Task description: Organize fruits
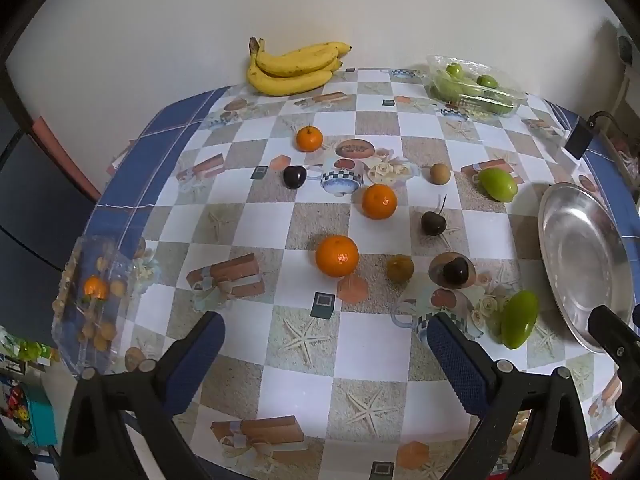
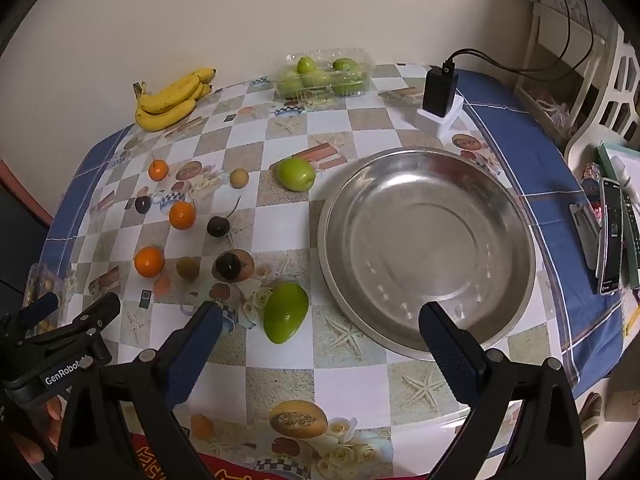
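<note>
I hold both grippers above the checked tablecloth (image 2: 352, 368) with the fruit spread out in front of me and the steel dish (image 2: 424, 248) bare at the right edge, well apart from most of what I judge it must take; my right gripper (image 2: 320, 328) hangs wide with nothing between its blue pads, partly over the dish rim, and my left gripper (image 1: 326, 334) is just as wide and empty over bare cloth. The bananas (image 1: 294, 68) against the wall are a bunch too broad for one bite and could split or tip. The green fruits (image 2: 286, 312) near the dish are smooth and tapered, likely to squirt from the pads or roll. The three oranges (image 1: 337, 255) are round and could be nudged away toward the table edge. The dark cherries (image 1: 433, 222) and small brown fruits (image 1: 400, 268) sit close together, so closing on one may knock its neighbour or crush it
</note>
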